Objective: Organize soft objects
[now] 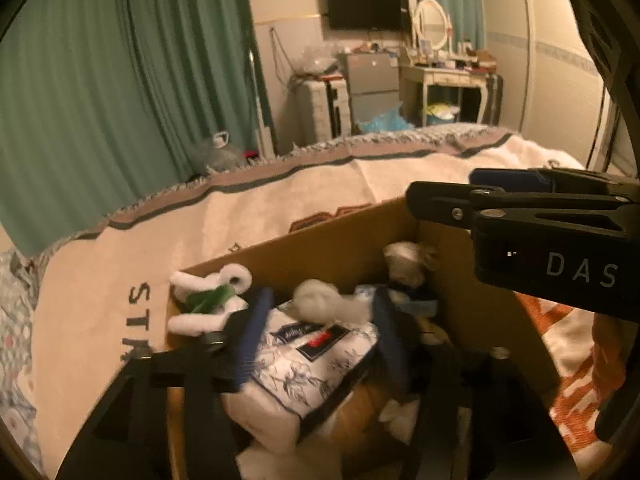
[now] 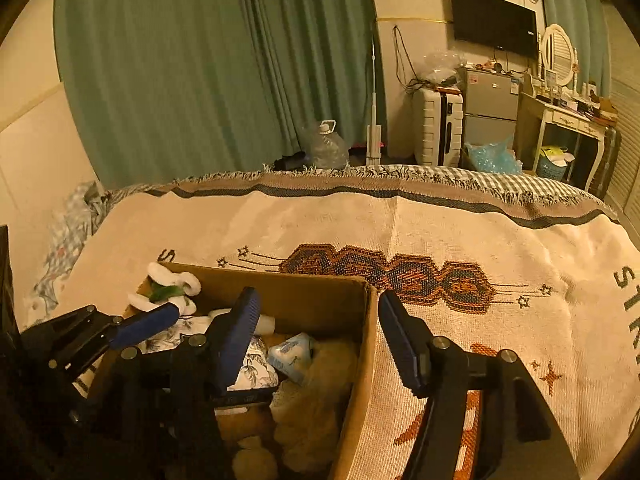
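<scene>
A cardboard box (image 1: 328, 240) (image 2: 360, 356) stands on the bed and holds soft things. My left gripper (image 1: 320, 340) is over the box with its blue fingers on either side of a floral tissue pack (image 1: 308, 364); the fingers are apart and I cannot tell whether they touch it. A white plush with green (image 1: 208, 300) (image 2: 168, 288) hangs on the box's far left corner. A small blue tissue pack (image 2: 290, 354) and a tan plush (image 2: 316, 400) lie inside. My right gripper (image 2: 320, 336) is open and empty, straddling the box's right wall.
The bed carries a cream woven blanket (image 2: 400, 224) with an orange and blue pattern. Green curtains (image 2: 200, 60), a water jug (image 2: 326, 146), a suitcase (image 2: 438, 132), a small fridge (image 2: 488, 108) and a dressing table (image 2: 568, 120) stand beyond the bed.
</scene>
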`<state>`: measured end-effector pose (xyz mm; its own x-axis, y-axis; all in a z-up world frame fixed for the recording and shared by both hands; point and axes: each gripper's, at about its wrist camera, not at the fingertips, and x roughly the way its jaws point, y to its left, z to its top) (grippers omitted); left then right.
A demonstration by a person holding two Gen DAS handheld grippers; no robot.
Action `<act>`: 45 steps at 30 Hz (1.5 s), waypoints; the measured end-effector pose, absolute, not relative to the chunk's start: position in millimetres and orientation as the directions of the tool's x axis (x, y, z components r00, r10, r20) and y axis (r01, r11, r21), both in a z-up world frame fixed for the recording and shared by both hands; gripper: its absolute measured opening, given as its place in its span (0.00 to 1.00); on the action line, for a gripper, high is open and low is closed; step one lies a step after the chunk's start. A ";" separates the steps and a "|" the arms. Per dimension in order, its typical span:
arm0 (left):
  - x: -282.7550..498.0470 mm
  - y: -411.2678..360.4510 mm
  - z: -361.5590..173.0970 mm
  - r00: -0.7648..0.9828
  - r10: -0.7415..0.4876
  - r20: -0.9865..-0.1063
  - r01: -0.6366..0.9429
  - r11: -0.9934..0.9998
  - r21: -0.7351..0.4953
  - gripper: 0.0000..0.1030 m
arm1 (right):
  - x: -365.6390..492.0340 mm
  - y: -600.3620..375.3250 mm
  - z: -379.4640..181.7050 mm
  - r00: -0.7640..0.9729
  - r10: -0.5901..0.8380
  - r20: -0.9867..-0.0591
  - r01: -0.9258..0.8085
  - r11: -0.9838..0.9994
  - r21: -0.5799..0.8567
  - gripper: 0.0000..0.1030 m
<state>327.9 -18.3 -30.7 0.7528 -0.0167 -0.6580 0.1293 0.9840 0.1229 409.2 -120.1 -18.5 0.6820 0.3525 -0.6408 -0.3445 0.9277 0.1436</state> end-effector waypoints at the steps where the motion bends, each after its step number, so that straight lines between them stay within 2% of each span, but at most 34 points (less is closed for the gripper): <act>1: 323.3 -18.1 -26.0 0.762 -0.015 -0.647 0.121 0.985 0.121 0.64 | 404.6 -121.2 -13.3 0.692 0.346 -0.634 -0.340 0.930 0.136 0.60; 9: 262.6 -17.7 55.6 0.855 0.014 -0.518 0.068 0.988 0.140 0.65 | 340.6 -133.7 63.7 0.768 0.317 -0.557 -0.322 0.942 0.092 0.60; 16: 178.5 -14.5 139.1 0.944 0.026 -0.328 0.018 0.991 0.132 0.66 | 256.3 -145.6 147.0 0.843 0.307 -0.442 -0.323 0.946 0.043 0.60; 17: 167.2 -13.4 148.0 0.954 0.028 -0.300 0.011 0.992 0.127 0.74 | 241.5 -146.3 158.1 0.853 0.308 -0.421 -0.325 0.945 0.032 0.60; 18: 157.6 -12.5 155.6 0.961 0.032 -0.273 0.001 0.993 0.120 0.87 | 227.5 -147.0 168.0 0.864 0.306 -0.400 -0.325 0.946 0.022 0.63; 19: 141.4 -10.0 165.1 0.973 0.037 -0.230 -0.013 0.994 0.105 0.90 | 217.0 -147.7 175.3 0.873 0.303 -0.382 -0.322 0.947 0.015 0.65; 24: 88.0 1.2 187.5 0.991 0.037 -0.125 -0.030 0.998 0.059 0.91 | 158.0 -153.8 204.9 0.927 0.265 -0.265 -0.279 0.960 -0.018 0.86; 29: 58.5 10.2 180.3 0.997 0.035 -0.074 -0.032 0.998 0.048 0.93 | 122.0 -154.8 208.0 0.931 0.294 -0.214 -0.299 0.954 0.009 1.00; 34: 57.0 13.8 147.1 0.990 0.102 -0.100 -0.099 0.994 0.039 0.94 | 110.4 -148.5 184.2 0.925 0.308 -0.221 -0.315 0.949 0.006 1.00; 38: 59.9 17.8 112.3 0.984 0.122 -0.133 -0.118 0.992 0.037 0.94 | 112.6 -144.5 140.1 0.913 0.326 -0.245 -0.331 0.943 0.024 1.00; 41: 65.4 18.5 82.8 0.976 0.148 -0.162 -0.136 0.987 0.081 0.94 | 118.0 -140.5 106.3 0.905 0.331 -0.266 -0.337 0.941 0.025 1.00; 45: 73.3 17.7 52.0 0.962 0.126 -0.243 -0.111 0.991 0.077 0.94 | 126.3 -130.8 68.3 0.912 0.282 -0.299 -0.304 0.952 -0.028 1.00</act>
